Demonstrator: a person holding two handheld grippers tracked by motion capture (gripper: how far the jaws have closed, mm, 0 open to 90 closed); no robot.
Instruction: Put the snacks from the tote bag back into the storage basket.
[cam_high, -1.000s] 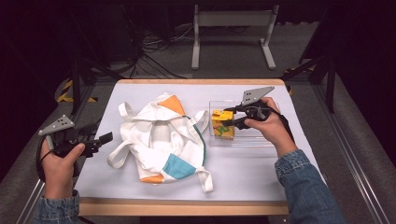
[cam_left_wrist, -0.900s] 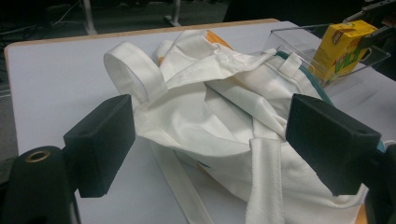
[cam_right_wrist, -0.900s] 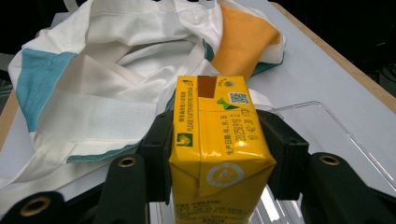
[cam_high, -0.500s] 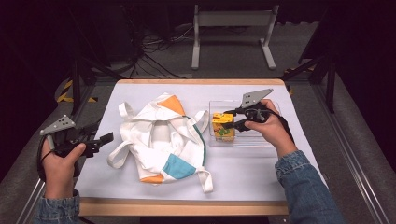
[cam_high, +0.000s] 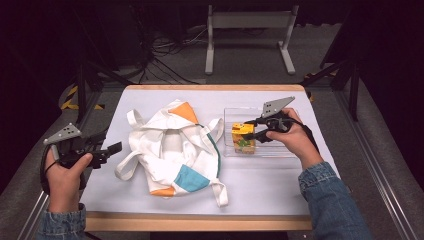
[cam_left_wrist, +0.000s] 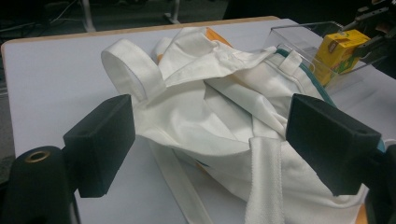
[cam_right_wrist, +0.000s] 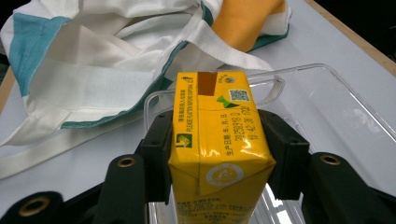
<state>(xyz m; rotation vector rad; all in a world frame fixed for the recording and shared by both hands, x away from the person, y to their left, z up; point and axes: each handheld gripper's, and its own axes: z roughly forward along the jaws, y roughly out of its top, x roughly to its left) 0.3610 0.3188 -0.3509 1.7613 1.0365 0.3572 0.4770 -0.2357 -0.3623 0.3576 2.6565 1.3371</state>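
Observation:
A yellow drink carton stands upright in a clear plastic tray, and my right gripper is shut on its two sides. In the high view the carton is at the tray's left end, with the right gripper reaching in from the right. A white cloth tote bag with orange and teal patches lies crumpled in the middle of the table. My left gripper is open at the bag's left edge, and its jaws frame the bag without touching it.
The table has a white top with a wooden rim. A white metal stand and cables sit on the dark floor beyond the far edge. The bag's loose straps spread towards the left gripper and the front edge.
The right gripper with the carton has lowered slightly at the tray's left end. The left gripper has barely moved.

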